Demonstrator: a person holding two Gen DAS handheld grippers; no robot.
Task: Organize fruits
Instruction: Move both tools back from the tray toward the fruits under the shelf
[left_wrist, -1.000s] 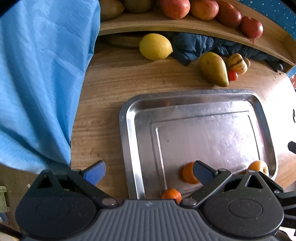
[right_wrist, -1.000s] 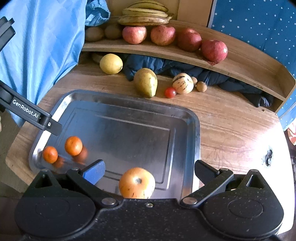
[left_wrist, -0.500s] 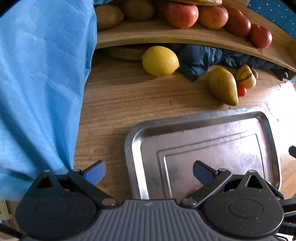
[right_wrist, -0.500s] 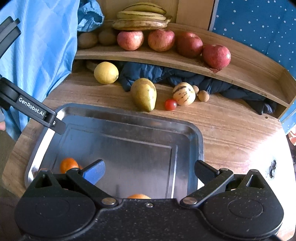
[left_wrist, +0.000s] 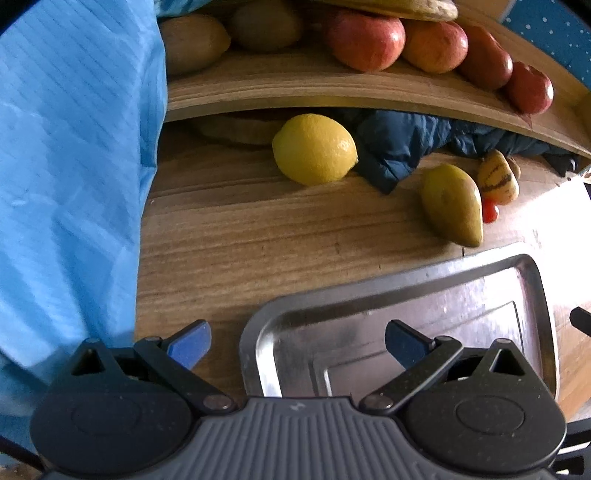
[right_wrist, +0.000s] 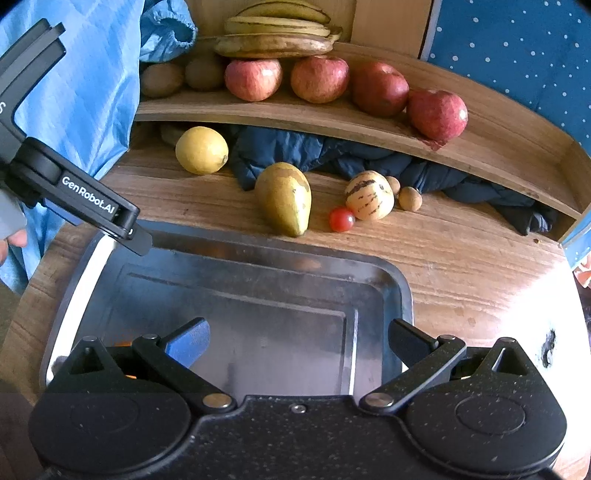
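Observation:
A yellow lemon (left_wrist: 314, 148) (right_wrist: 201, 150) lies on the wooden table under the shelf. To its right rest a green-yellow mango (left_wrist: 452, 205) (right_wrist: 284, 197), a cherry tomato (right_wrist: 342, 219), a striped melon (right_wrist: 369, 195) and a small brown fruit (right_wrist: 410, 198). The steel tray (left_wrist: 424, 280) (right_wrist: 369, 266) sits in front of them. My left gripper (left_wrist: 295, 341) is open, empty, over the tray's far left corner, well short of the lemon. My right gripper (right_wrist: 297, 341) is open and empty above the tray. An orange fruit (right_wrist: 123, 343) peeks out behind its left finger.
A curved wooden shelf (right_wrist: 369, 125) holds red apples (right_wrist: 319, 79), bananas (right_wrist: 277, 40) and brown kiwis (right_wrist: 162, 78). A dark blue cloth (right_wrist: 332, 155) is bunched under it. A light blue sleeve (left_wrist: 70, 177) fills the left. The left gripper's body (right_wrist: 92, 203) crosses the right wrist view.
Both grippers have moved forward toward the shelf; the lemon and mango look larger. The oranges and the round fruit on the tray have slipped out of sight beneath the grippers.

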